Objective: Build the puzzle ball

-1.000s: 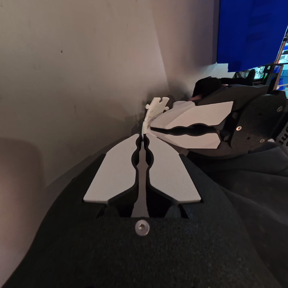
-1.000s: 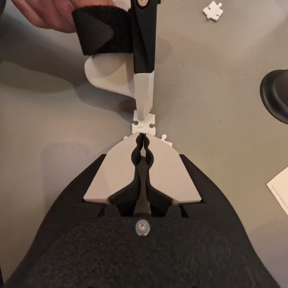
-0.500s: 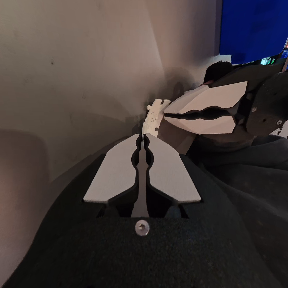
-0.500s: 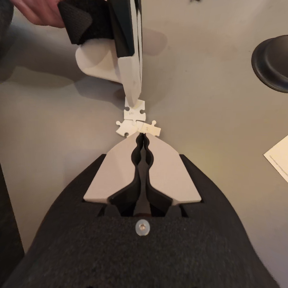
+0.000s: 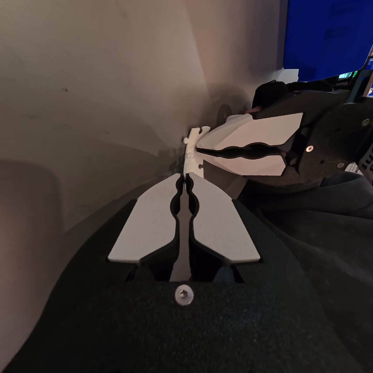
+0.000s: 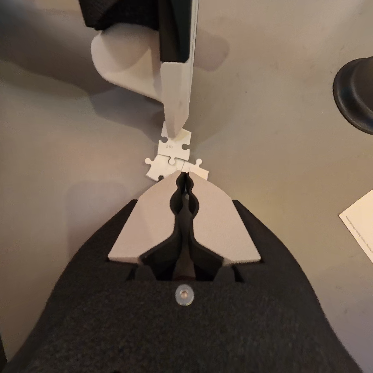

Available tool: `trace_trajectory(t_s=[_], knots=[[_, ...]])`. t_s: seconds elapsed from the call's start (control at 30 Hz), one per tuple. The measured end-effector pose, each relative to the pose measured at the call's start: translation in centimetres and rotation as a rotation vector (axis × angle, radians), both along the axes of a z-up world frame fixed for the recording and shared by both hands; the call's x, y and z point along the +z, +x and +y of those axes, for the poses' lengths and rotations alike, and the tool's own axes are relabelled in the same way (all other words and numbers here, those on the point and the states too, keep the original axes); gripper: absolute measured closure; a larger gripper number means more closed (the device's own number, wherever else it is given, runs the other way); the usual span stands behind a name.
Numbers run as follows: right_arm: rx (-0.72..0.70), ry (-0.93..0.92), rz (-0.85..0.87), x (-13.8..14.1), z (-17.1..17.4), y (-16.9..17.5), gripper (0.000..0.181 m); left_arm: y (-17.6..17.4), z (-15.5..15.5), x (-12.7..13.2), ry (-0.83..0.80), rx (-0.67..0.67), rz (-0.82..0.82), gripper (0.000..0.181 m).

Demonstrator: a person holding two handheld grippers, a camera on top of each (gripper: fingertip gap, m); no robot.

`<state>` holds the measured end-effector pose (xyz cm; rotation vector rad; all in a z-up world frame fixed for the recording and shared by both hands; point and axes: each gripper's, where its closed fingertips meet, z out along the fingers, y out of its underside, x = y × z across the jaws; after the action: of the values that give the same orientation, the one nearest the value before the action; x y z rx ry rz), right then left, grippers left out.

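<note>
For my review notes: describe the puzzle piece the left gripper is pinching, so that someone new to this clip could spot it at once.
In the right wrist view, above the grey tabletop, a small cluster of white puzzle pieces hangs between two gripper tips. The left gripper comes down from the top edge and pinches the top piece. Unlike the two pieces below it, it has a round notch in each side edge.
</note>
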<state>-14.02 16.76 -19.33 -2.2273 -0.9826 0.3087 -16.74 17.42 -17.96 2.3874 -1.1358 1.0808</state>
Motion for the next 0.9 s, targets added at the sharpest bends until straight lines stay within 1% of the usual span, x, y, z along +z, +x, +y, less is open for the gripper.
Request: trace_trajectory(t_s=[0.3,0.6,0.67,0.7,0.8,0.9], knots=[[0.066,0.039,-0.005,0.5,-0.4,-1.4,0.181,0.1,-0.1,-0.4,-0.013,-0.028,0.018,0.179],[0.026,-0.002,0.014,0.0,-0.1,-1.7,0.18,0.5,0.0,-0.5,-0.02,-0.026,0.007,0.178],[0.012,-0.015,0.012,0.0,-0.1,-1.7,0.18,0.7,0.0,-0.2,-0.01,-0.037,-0.024,0.17],[0.0,-0.023,0.014,0.0,-0.1,-1.7,0.18,0.7,0.2,0.1,0.011,-0.043,-0.045,0.168],[-0.027,-0.039,0.032,0.0,-0.1,-1.7,0.18,0.6,1.4,1.0,0.169,-0.049,-0.143,0.168],[-0.044,-0.059,0.054,0.0,-0.1,-1.7,0.18,0.2,1.3,1.9,0.271,-0.047,-0.248,0.171]])
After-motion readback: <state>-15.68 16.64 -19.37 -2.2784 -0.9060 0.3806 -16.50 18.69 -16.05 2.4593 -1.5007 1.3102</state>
